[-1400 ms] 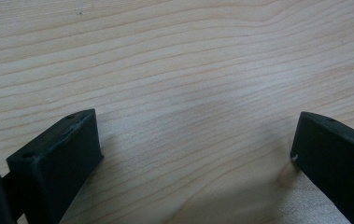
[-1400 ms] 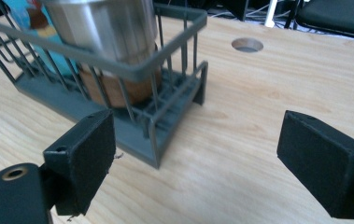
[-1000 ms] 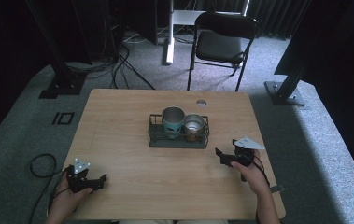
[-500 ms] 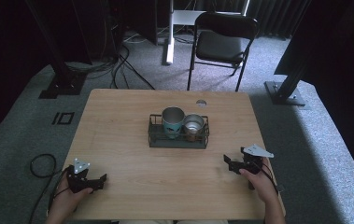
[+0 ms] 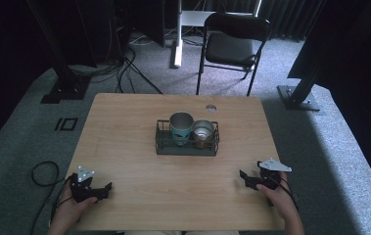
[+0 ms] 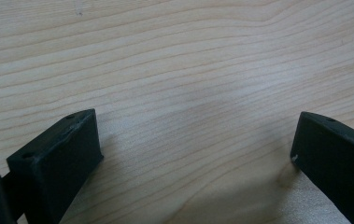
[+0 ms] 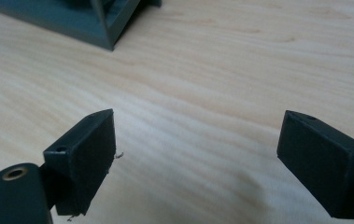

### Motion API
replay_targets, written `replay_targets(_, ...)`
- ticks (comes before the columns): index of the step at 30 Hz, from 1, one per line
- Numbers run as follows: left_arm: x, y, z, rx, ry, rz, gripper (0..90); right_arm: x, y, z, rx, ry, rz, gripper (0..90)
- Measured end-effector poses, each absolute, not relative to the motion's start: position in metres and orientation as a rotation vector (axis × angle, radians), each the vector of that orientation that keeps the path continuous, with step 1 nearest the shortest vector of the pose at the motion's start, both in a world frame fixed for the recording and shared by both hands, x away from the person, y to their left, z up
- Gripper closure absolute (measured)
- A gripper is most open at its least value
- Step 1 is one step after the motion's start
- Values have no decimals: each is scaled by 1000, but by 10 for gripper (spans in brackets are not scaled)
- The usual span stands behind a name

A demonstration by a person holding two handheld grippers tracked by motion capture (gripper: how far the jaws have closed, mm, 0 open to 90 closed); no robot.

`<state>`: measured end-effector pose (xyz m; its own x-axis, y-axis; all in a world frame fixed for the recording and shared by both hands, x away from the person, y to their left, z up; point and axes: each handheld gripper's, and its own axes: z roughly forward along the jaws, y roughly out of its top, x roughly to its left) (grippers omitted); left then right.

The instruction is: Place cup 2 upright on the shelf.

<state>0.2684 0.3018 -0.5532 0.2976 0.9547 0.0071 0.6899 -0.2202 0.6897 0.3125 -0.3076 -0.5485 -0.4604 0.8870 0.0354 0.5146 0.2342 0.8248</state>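
We look down on a wooden table with a person's two hands at its near edge, one gripper in each.

At about eight o'clock on the table sits our left gripper, held in the left hand and resting low on the wood. In the left gripper view its two black fingers stand wide apart. Bare wood grain lies between them, and they hold and pinch nothing.

At the table's centre, slightly toward twelve o'clock, stands one dark wire rack. It holds two cups side by side: a taller teal cup on the left and a shorter metal cup on the right, just beside each other. Both stand upright with open mouths. The rack is well apart from both grippers.

At about four o'clock sits our right gripper, held in the right hand, pointing toward nine o'clock. In the right gripper view its fingers are also spread wide, with empty wood between them. A corner of the rack shows at eleven o'clock in that view, apart from the jaws.

Beyond the table, at twelve o'clock, one black folding chair stands on grey carpet.

We count two grippers, two cups, one rack, one chair.
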Motion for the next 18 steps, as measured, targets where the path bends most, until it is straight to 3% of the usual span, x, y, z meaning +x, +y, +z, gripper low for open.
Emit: replay_targets(18, 268, 302, -553, 1990, 1460, 592, 22, 293, -320, -552, 1293, 2099, 1010, 123)
